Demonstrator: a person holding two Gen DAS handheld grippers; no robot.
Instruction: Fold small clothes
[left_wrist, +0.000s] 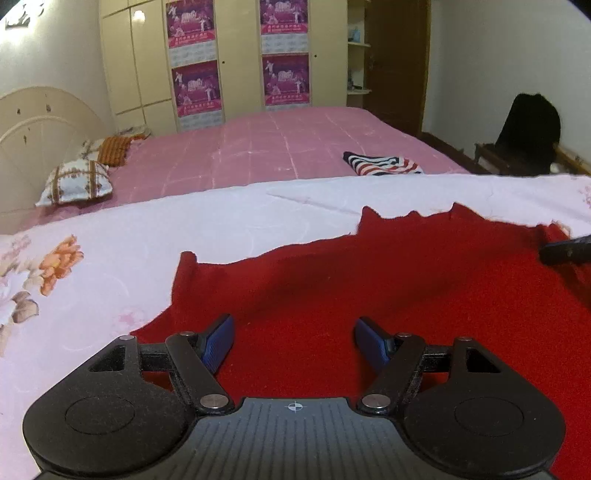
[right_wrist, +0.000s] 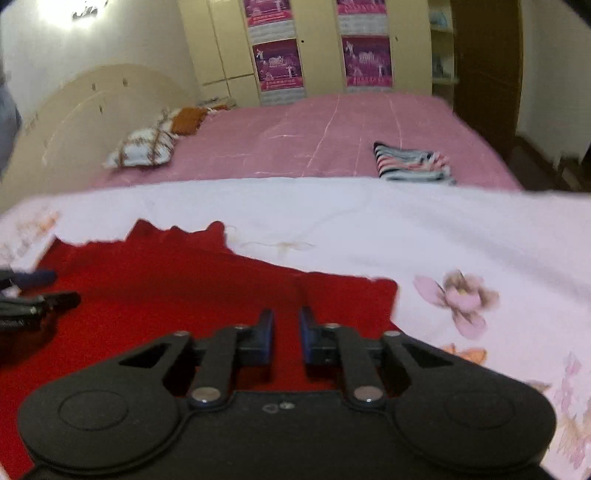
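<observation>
The red garment (left_wrist: 369, 295) lay spread flat directly below and ahead of both grippers, on a white floral sheet (left_wrist: 221, 229). Its long axis ran crosswise to the direction in which the fingers pointed, with a ragged far edge ahead of the tips.

The left gripper (left_wrist: 294, 341) stood wide open over the cloth, with nothing between its fingers; the pads appeared to hover just above the fabric, though contact could not be confirmed. The garment's left edge lay just to the left of this gripper.

The right gripper (right_wrist: 287, 334) had its jaws drawn nearly together, leaving a narrow gap. Red fabric showed through that gap, but whether a fold was pinched between the pads could not be determined. The garment's right corner lay just ahead and to the right of this gripper, making it the nearer tool to that corner.

Judgement: the next move likely depends on securing both near edges and carrying them toward the far edge.

Beyond the sheet extended a pink bedspread (left_wrist: 277, 147) bearing a folded striped garment (left_wrist: 384, 164) well ahead, and pillows (left_wrist: 75, 182) ahead to the left beside a headboard. A wardrobe (left_wrist: 236, 55) with posters stood against the far wall.
</observation>
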